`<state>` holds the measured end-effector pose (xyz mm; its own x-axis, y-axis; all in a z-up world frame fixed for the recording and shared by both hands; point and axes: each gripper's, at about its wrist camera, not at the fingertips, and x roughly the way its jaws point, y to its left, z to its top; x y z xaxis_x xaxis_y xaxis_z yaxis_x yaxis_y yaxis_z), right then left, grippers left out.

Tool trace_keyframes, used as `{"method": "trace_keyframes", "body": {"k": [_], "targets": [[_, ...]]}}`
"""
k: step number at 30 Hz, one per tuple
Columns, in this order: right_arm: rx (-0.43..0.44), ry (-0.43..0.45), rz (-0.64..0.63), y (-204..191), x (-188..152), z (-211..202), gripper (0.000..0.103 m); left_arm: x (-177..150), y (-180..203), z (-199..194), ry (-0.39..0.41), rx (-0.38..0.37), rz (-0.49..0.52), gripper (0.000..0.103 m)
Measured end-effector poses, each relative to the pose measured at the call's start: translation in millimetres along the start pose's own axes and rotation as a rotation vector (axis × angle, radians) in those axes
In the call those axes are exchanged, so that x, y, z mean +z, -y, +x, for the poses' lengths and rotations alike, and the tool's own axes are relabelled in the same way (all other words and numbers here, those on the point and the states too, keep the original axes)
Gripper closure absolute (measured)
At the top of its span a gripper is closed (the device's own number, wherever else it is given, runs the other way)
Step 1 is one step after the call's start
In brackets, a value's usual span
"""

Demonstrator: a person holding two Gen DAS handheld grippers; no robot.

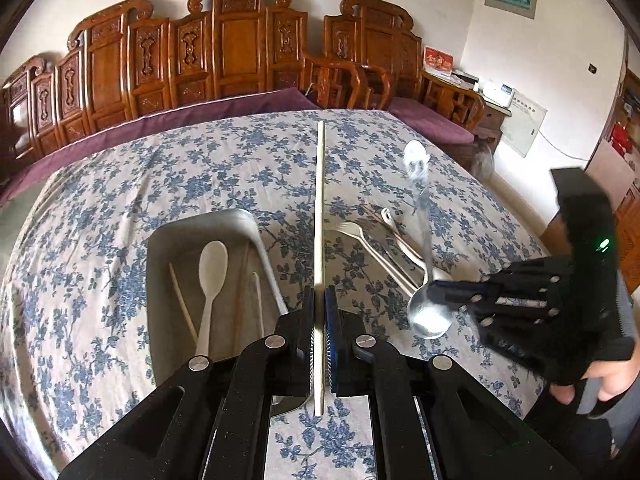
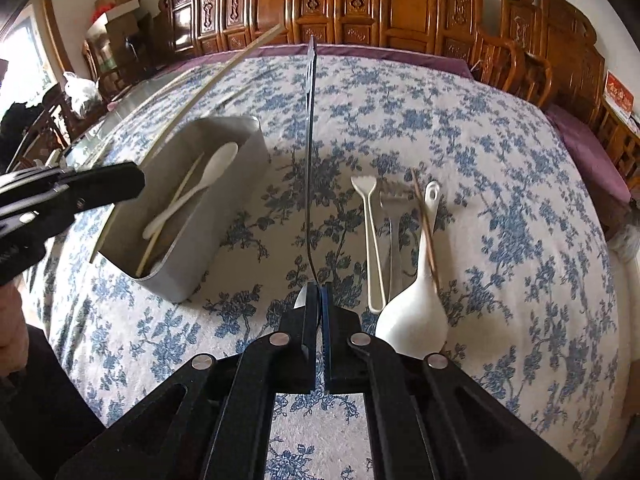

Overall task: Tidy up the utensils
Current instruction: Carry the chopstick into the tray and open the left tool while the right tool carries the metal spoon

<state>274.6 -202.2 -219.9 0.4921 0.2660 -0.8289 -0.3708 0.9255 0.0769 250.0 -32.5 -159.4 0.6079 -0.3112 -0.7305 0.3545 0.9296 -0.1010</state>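
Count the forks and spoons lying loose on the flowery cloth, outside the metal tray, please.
Forks: 2 (white fork, metal fork)
Spoons: 1 (white spoon)
Total: 3

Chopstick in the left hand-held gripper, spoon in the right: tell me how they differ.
The chopstick is a pale, straight stick; the spoon is shiny metal with a round bowl. The chopstick sits in the left hand-held gripper, the spoon in the right hand-held gripper, pinched near its bowl. Both are clamped in shut jaws.
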Motion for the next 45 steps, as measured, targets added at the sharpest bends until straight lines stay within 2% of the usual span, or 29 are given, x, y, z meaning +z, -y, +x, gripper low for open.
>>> {"method": "trace_keyframes", "body": {"k": [13, 26, 33, 35, 38, 45], "targets": [[0.042, 0.081, -0.052, -21, 32, -30, 0.1, -8, -35, 11, -0.059, 0.055, -0.041, 0.099], [0.086, 0.078, -0.092, -50, 48, -17, 0.1, -20, -74, 39, -0.16, 0.097, -0.105, 0.099], [0.109, 0.06, -0.11, -64, 49, -6, 0.1, -17, -83, 36, -0.15, 0.121, -0.127, 0.096], [0.114, 0.057, -0.113, -67, 50, -3, 0.1, -14, -88, 29, -0.131, 0.149, -0.119, 0.096], [0.125, 0.053, -0.118, -72, 52, 1, 0.1, -9, -101, 16, -0.096, 0.179, -0.135, 0.082], [0.153, 0.031, -0.128, -87, 57, 18, 0.1, -5, -128, -3, -0.059, 0.219, -0.183, 0.081]]}}
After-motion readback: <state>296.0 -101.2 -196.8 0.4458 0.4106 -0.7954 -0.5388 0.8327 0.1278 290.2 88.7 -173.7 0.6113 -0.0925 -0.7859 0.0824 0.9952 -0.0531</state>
